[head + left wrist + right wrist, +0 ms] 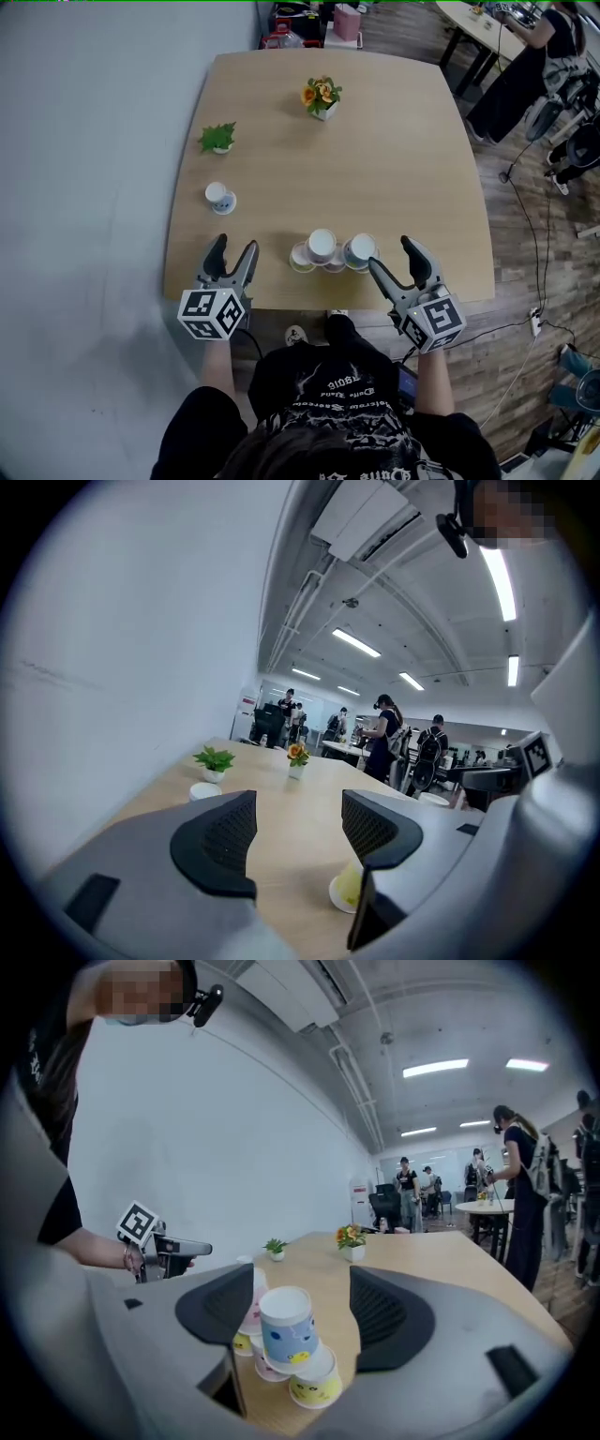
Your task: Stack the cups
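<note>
My right gripper (390, 253) stands wide and empty; the pyramid of printed white paper cups (329, 252) sits just ahead of its jaws. My left gripper (234, 245), open too, holds nothing. A clipping jaw could topple the pile.

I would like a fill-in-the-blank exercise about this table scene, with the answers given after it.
1. In the head view, the lone cup stands to the ___ of the cup group.
2. The left tongs and the right tongs are both ___, holding nothing.
3. The orange flowers stand ___ from the person than the green plant.
4. In the right gripper view, the top cup is mostly ___.

Answers: left; open; farther; blue
</note>
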Tool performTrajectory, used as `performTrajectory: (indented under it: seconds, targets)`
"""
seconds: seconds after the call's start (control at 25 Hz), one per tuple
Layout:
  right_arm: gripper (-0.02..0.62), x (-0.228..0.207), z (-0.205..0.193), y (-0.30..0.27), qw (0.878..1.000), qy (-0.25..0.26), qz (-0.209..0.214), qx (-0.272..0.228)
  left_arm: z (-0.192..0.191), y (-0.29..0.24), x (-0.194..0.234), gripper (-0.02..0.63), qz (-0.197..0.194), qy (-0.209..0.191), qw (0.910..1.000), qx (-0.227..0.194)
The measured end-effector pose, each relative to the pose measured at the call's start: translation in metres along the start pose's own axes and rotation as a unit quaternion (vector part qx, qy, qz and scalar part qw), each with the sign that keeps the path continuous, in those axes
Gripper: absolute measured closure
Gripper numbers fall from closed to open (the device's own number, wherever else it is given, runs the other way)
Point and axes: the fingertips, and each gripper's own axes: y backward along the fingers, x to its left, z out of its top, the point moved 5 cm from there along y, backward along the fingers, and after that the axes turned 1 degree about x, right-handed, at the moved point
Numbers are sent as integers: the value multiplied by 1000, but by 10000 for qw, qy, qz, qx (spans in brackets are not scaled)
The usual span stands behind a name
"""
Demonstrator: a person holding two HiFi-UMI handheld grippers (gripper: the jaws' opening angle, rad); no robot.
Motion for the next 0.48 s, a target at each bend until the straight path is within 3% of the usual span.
performTrajectory:
  seconds: [0.28, 0.48]
  targets:
    - [261, -13, -24, 18, 9982, -259, -544, 37, 13, -46, 54, 313, 335, -8, 9993, 151]
    - [261, -14, -39, 30, 9955, -480, -802, 140, 11, -69, 96, 313, 1088, -160, 9937, 236]
